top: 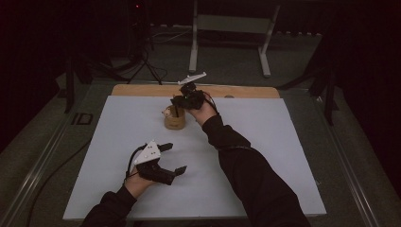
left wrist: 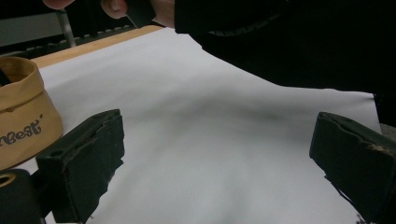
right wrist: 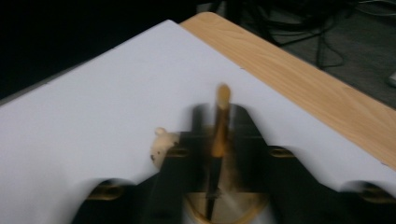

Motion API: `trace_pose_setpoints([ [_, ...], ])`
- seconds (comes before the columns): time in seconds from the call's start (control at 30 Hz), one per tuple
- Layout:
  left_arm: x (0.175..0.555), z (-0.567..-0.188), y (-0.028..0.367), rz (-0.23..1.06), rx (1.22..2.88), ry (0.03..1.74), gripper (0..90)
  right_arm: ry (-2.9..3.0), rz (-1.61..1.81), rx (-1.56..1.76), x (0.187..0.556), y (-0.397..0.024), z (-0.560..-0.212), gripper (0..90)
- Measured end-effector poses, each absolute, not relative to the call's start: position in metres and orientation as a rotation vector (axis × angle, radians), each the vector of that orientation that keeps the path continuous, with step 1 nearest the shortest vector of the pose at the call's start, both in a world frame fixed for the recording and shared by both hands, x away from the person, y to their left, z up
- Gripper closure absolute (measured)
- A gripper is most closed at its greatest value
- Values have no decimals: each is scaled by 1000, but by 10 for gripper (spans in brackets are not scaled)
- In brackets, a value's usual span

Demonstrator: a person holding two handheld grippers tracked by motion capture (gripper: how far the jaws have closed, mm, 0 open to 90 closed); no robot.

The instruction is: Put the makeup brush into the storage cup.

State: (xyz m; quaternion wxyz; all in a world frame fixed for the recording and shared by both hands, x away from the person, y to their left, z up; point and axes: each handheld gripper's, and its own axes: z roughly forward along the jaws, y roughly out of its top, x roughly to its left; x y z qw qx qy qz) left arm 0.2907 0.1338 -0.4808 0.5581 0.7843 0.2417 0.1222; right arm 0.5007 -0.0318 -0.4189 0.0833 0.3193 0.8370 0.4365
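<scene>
A small tan paper bag (top: 174,121) stands upright on the white sheet (top: 265,156) that covers the table, a little left of centre and toward the far edge, where a strip of bare wood (top: 246,91) shows past the sheet. The right gripper (top: 182,101) hangs directly over the bag's open mouth, pointing down into it, with the person's dark sleeve (top: 241,165) stretching diagonally across the middle of the sheet to reach it. In the right gripper view, a slim stick-like thing with a pale tip (right wrist: 220,126) stands in the bag between the two black jaws; the picture is blurred, so whether the pads press on it cannot be told. A small cream-coloured lump (right wrist: 161,142) lies against the bag's left side. The left gripper (top: 172,158) rests low over the near left part of the sheet, well apart from the bag, its jaws spread wide with nothing between them. In the left gripper view the bag (left wrist: 21,112) stands at the left, and the right sleeve crosses the far side. Beyond the table stand a metal frame (top: 231,38) and cables (top: 146,66) on the floor.
</scene>
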Motion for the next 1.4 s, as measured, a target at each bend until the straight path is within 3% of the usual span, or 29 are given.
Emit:
trace_pose_setpoints([
  [0.1, 291, -481, 134, 289, 1849, 572, 42, 2509, 1329, 976, 503, -33, -416, 326],
  [0.3, 291, -480, 133, 295, 1850, 571, 42, 2564, 1373, 941, 503, -38, -409, 101],
  [0.97, 294, -472, 138, 284, 1820, 624, 16, 2575, 1459, 750, 486, -45, -401, 101],
  [1.4, 295, -470, 137, 261, 1832, 619, 13, 2513, 1543, 754, 472, -75, -393, 131],
])
